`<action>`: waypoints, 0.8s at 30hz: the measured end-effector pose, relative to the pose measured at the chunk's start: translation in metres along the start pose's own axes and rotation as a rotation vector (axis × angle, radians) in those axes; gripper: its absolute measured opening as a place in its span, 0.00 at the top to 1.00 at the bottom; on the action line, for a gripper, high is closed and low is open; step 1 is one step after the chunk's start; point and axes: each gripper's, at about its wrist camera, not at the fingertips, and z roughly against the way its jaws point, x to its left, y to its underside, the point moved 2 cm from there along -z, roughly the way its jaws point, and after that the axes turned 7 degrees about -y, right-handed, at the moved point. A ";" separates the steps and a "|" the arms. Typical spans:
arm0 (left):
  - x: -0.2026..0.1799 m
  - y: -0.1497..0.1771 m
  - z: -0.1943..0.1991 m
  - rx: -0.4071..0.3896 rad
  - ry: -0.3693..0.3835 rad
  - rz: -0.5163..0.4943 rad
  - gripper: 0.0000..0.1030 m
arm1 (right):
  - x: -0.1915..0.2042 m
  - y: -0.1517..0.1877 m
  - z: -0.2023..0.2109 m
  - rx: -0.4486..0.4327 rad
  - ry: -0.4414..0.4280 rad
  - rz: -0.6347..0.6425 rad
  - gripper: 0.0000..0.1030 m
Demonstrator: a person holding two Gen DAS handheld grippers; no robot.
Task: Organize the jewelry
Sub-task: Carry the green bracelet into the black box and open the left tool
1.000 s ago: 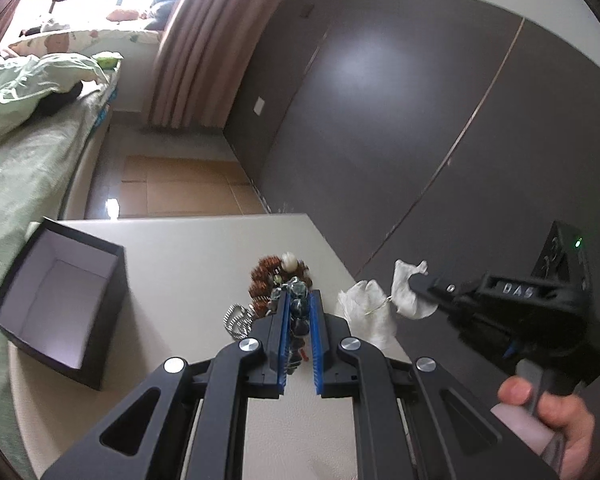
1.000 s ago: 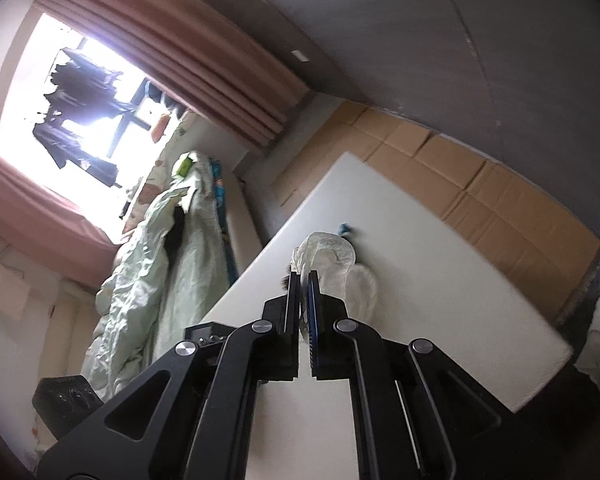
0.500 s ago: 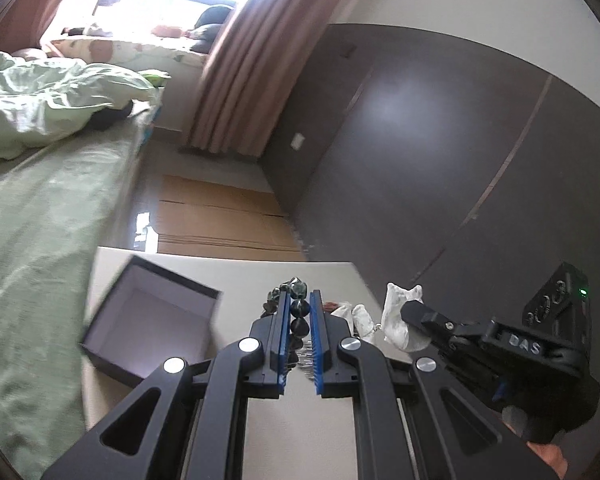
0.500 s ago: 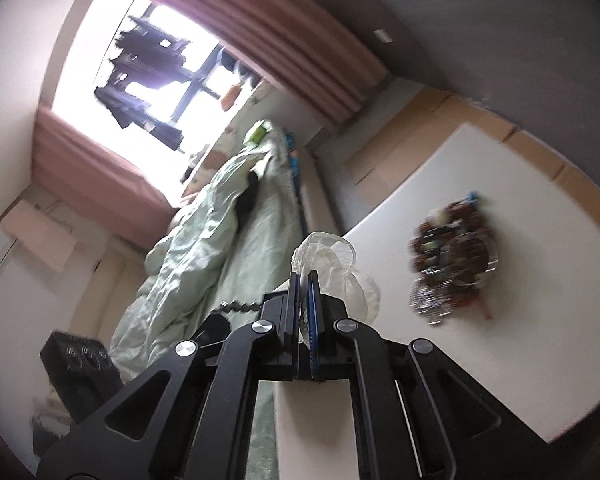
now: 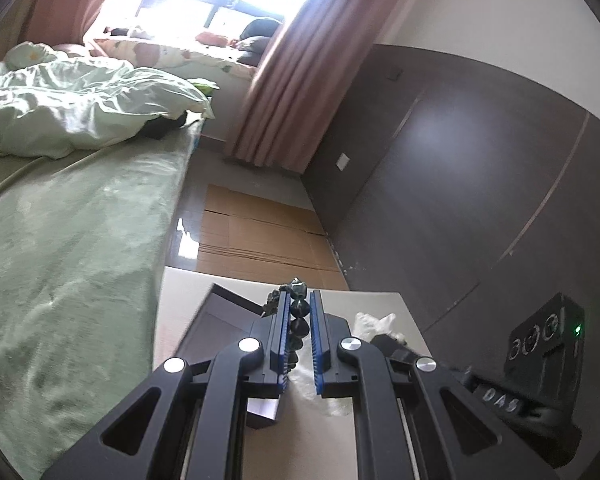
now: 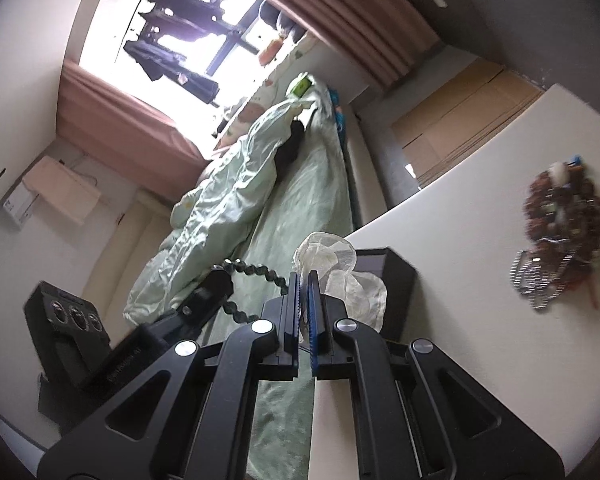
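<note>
Room: a bedroom with a bright window (image 5: 204, 4), pink curtains (image 5: 284, 88) and dark wall panels (image 5: 460, 184). A bed (image 5: 68, 248) with a green cover runs along the desk's far side; a rumpled quilt (image 5: 72, 108) lies on it. Cardboard sheets (image 5: 260, 236) cover the floor between bed and wall.

Surface: a pale desk (image 6: 472, 280), mostly bare. A black open box (image 6: 396, 276) sits near its bed-side edge. A heap of jewelry (image 6: 560, 224), brown beads mixed with silver chain, lies well apart from the box, toward the desk's other side.

Left gripper (image 5: 299, 308): fingers narrow, clamped on a dark bead strand (image 5: 298, 312), held above the box. In the right wrist view the strand loops from those fingers toward the right gripper.

Right gripper (image 6: 303, 292): fingers almost together, pinching a white gauze pouch (image 6: 332, 260), its mouth standing open above the fingertips, just beside the box.
</note>
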 end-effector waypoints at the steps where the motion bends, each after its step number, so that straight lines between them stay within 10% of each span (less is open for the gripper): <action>1: 0.004 -0.002 -0.001 -0.003 -0.006 0.010 0.93 | 0.000 0.001 -0.007 0.010 0.001 0.001 0.95; 9: 0.028 -0.012 -0.015 -0.002 -0.046 0.050 0.93 | 0.001 0.005 -0.067 0.127 -0.007 0.038 0.91; 11: 0.033 -0.013 -0.019 0.007 -0.048 0.057 0.93 | -0.005 0.004 -0.075 0.161 0.017 0.023 0.44; 13: 0.035 -0.012 -0.024 0.019 -0.052 0.057 0.93 | -0.013 0.002 -0.072 0.128 0.057 -0.003 0.23; 24: 0.019 0.004 -0.046 0.094 -0.025 0.019 0.93 | -0.038 -0.023 -0.011 0.003 0.137 -0.050 0.22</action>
